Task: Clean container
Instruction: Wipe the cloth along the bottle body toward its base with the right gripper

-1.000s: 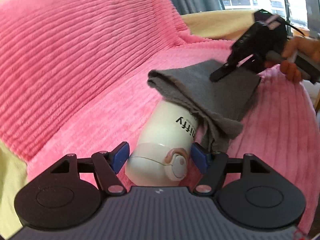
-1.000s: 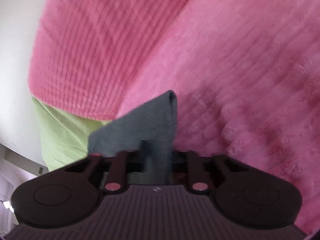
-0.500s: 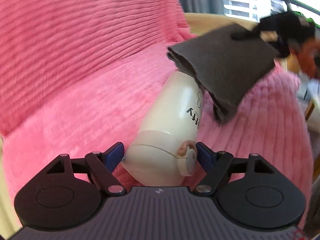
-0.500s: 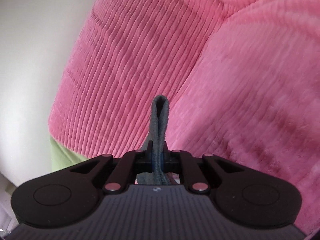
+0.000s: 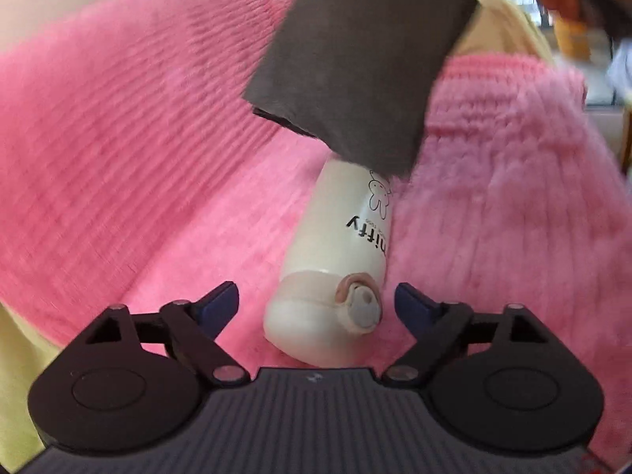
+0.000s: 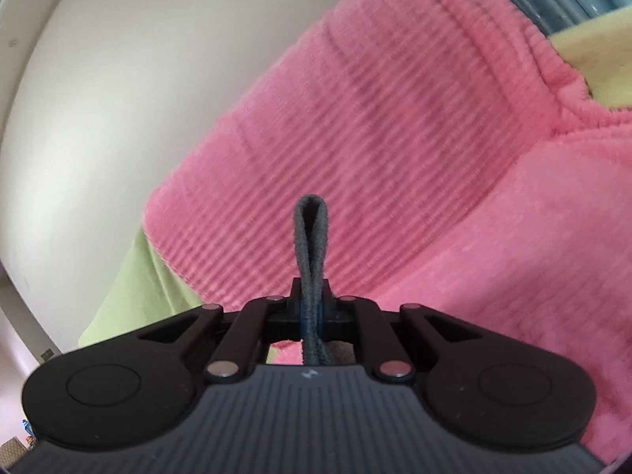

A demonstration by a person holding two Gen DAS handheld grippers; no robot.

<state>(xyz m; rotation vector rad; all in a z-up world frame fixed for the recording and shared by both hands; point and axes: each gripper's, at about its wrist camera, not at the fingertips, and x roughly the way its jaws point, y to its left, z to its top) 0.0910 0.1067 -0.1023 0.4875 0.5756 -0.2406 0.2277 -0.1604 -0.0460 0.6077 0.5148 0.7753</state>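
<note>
- The cream-white cylindrical flask with a rounded cap, printed lettering and a small rabbit drawing (image 5: pixel 339 252) lies on its side on the pink ribbed plush blanket (image 5: pixel 130 150), cap end toward the left tool (image 5: pixel 316 306).
- The left tool is spread wide, its blue-tipped fingers (image 5: pixel 219 304) either side of the cap and clear of it.
- The right tool (image 6: pixel 310 308) is clenched on the folded dark grey cloth (image 5: pixel 355 63), which hangs above the flask's far end; the left wrist view is too blurred to tell if they touch.
- The flask looks rigid and smooth, so likely slippery and prone to rolling on the soft pile; a hold across the cap or just below it seems soundest.
- The cloth is limp and light.
</note>
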